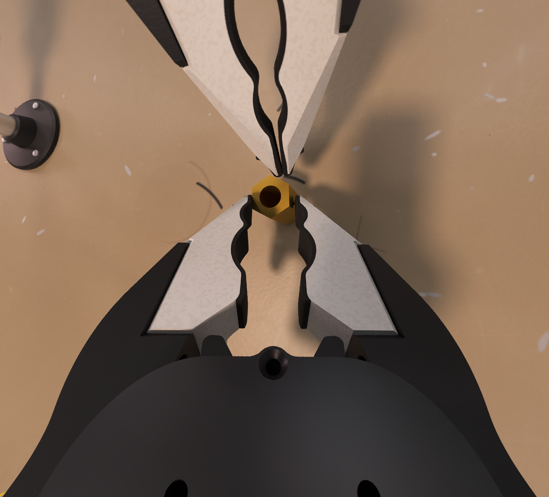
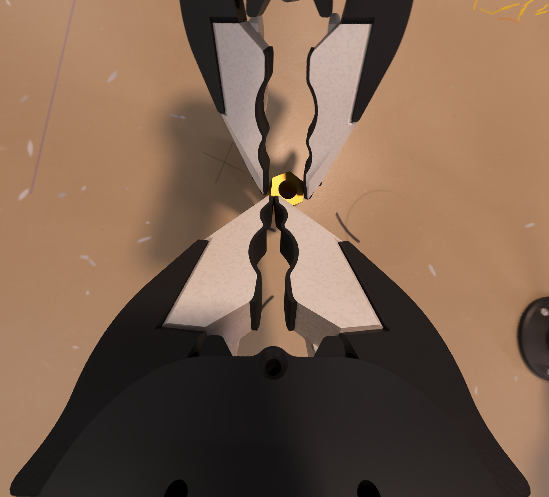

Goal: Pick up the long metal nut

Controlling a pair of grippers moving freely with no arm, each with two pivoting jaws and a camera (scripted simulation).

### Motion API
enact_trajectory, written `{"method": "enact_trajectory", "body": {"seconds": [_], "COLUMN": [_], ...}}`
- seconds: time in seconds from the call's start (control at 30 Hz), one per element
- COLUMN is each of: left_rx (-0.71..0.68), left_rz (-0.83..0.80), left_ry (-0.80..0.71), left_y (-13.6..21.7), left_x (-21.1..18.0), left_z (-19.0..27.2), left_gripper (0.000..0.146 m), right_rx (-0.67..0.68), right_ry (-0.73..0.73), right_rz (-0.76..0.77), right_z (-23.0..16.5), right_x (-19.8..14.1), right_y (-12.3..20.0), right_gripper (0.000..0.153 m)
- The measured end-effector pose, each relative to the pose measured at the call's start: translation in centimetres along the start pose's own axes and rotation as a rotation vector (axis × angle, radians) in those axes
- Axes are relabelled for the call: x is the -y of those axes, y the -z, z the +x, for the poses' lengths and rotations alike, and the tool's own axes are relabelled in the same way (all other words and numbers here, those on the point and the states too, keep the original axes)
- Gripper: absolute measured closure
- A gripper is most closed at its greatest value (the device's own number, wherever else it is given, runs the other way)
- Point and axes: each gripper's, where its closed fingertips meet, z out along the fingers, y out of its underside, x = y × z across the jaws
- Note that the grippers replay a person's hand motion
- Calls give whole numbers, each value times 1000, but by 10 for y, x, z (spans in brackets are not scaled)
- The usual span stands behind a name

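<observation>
The long metal nut (image 1: 273, 200) is brass-coloured and hexagonal. I see it end-on, with its dark bore facing the camera, over the tan table. My left gripper (image 1: 273, 200) is shut on it, one fingertip pressing each side. My right gripper (image 1: 281, 174) comes in from the top of the left wrist view, shut and empty, its tips just touching the far edge of the nut. In the right wrist view the right gripper (image 2: 273, 199) is shut right beside the nut (image 2: 286, 189), and the left gripper (image 2: 286, 192) clamps the nut from above.
A black round flange with a metal rod (image 1: 29, 133) is bolted to the table at the left; it also shows in the right wrist view (image 2: 534, 337). Yellow shavings (image 2: 505, 7) lie at the upper right. Pale flecks and scratches mark the table (image 1: 118, 245).
</observation>
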Motion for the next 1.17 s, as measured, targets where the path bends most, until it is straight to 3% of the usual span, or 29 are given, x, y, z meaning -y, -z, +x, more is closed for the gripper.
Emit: {"method": "enact_trajectory", "body": {"seconds": [0.2, 0.37, 0.83, 1.17], "left_rx": [-16, -9, 65, 68], "left_rz": [48, 65, 116, 160], "left_ry": [37, 50, 34, 83], "left_y": [2, 2, 3, 4], "left_x": [3, 4, 5, 10], "left_z": [1, -2, -4, -5], "left_gripper": [118, 118, 118, 118], "right_rx": [47, -6, -352, -482], "right_ry": [-37, -9, 160, 233], "right_rz": [22, 1, 60, 130], "right_z": [2, 6, 5, 8], "right_x": [1, 1, 5, 7], "right_y": [1, 3, 3, 6], "right_gripper": [153, 152, 151, 153]}}
